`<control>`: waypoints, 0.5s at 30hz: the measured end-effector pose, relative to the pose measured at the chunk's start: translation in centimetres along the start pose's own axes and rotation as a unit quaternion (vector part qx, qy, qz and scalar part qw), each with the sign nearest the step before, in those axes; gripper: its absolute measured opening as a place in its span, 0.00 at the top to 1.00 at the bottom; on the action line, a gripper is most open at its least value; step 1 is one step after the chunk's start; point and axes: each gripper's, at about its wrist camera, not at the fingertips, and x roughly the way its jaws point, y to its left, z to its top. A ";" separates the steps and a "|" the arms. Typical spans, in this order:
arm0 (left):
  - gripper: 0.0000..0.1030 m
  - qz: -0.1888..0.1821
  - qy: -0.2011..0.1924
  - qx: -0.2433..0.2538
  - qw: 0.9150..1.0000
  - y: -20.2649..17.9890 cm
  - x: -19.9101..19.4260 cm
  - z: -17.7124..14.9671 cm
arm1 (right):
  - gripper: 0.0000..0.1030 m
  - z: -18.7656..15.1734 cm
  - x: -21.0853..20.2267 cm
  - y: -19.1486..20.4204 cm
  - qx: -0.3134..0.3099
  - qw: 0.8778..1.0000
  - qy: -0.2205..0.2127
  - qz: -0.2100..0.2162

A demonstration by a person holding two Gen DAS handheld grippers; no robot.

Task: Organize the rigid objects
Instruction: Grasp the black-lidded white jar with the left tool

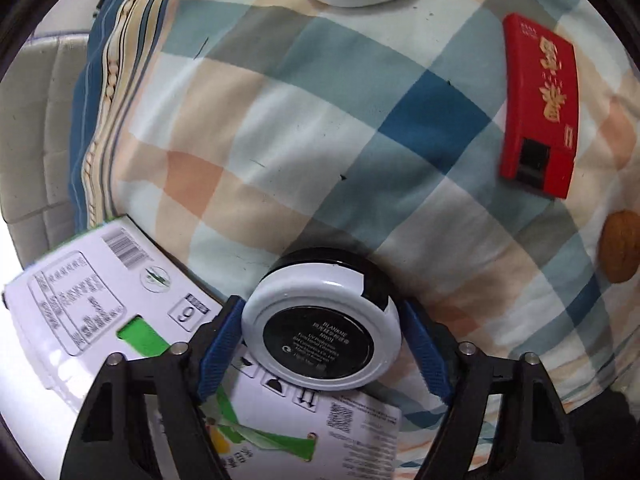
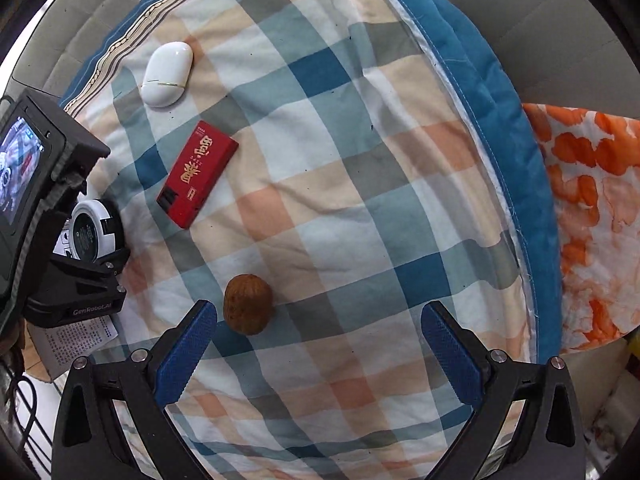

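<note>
left gripper (image 1: 320, 344): blue pads clamped on both sides of the round compact (image 1: 320, 330), low centre of the left wrist view – the compact is held above the edge of the white carton (image 1: 100, 300)
compact label: black disc in a white ring, reads "BLANKHE", "NW01"; finer print too small to read
right gripper (image 2: 318, 344): jaws spread wide, nothing between them; the walnut (image 2: 248, 304) lies just beside the left pad, not gripped
red box (image 2: 197, 174): flat on the checked quilt (image 2: 360, 200), centre left of the right wrist view, gold Chinese characters, black patch at one end
white oval case (image 2: 167, 74): upper left, near the striped quilt border, apart from the red box
carton writing: barcode, a boxed "6", green panels, QR code – the rest is blurred
open room: wide bare stretch of quilt at centre and right of the right wrist view
edges: blue quilt hem (image 2: 500, 120) curves down the right side; orange-patterned cloth (image 2: 592, 216) beyond it
other writing: "GenRobot.AI" on the left gripper's body at far left of the right wrist view
</note>
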 end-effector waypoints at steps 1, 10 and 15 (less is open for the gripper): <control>0.26 -0.007 -0.002 -0.008 1.000 0.3 -0.1 0.0 | 0.00 0.2 0.1 -0.1 0.003 1.000 0.000 0.003; 0.26 -0.186 -0.089 -0.249 0.946 6.8 -2.2 0.4 | 0.09 4.3 0.6 -0.6 0.098 0.986 -0.019 0.133; 0.26 -0.239 -0.078 -0.295 0.922 8.8 -1.0 0.5 | 0.25 7.5 3.4 0.4 0.149 0.974 0.008 0.171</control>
